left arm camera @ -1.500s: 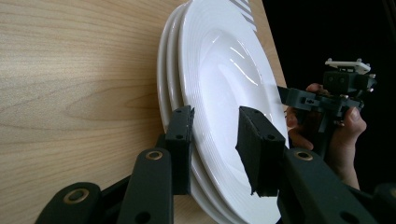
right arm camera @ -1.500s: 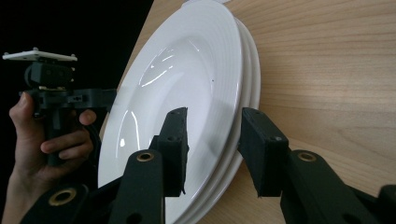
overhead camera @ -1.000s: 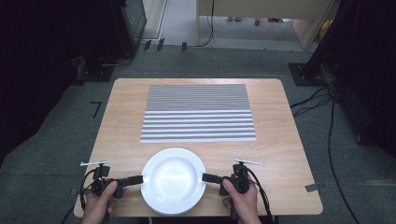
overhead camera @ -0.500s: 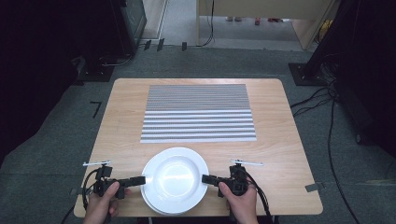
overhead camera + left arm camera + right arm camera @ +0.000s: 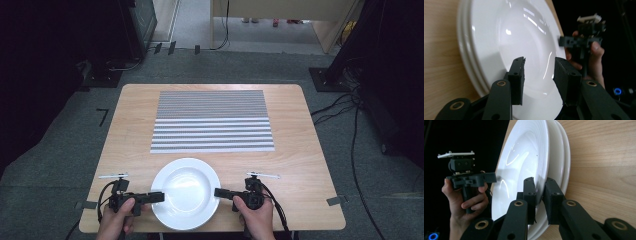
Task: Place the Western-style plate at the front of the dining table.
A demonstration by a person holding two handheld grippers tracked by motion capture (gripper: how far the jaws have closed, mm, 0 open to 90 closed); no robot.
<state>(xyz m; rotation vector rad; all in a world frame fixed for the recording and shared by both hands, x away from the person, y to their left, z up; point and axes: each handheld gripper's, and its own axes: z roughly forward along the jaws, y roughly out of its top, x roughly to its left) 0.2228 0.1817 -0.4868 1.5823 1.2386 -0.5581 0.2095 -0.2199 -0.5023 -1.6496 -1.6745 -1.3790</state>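
Wooden surface, striped mat at the back, white plates stacked at its near edge.
Left tool straddles the rim, jaws just opening, pads off it; right tool has just closed on the top plate's rim. Glazed, stiff, slippery, breakable, likely heavy: hold by the rims. How many plates are stacked is hard to tell.

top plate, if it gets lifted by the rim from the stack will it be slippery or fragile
Probably slippery: the top plate is glossy, with bright reflections, and the right gripper, whose jaws have just been closing, grips only its thin rim. Likely stiff but breakable, since it looks like glazed ceramic. It may drag or rattle on the lower plate nested under it.
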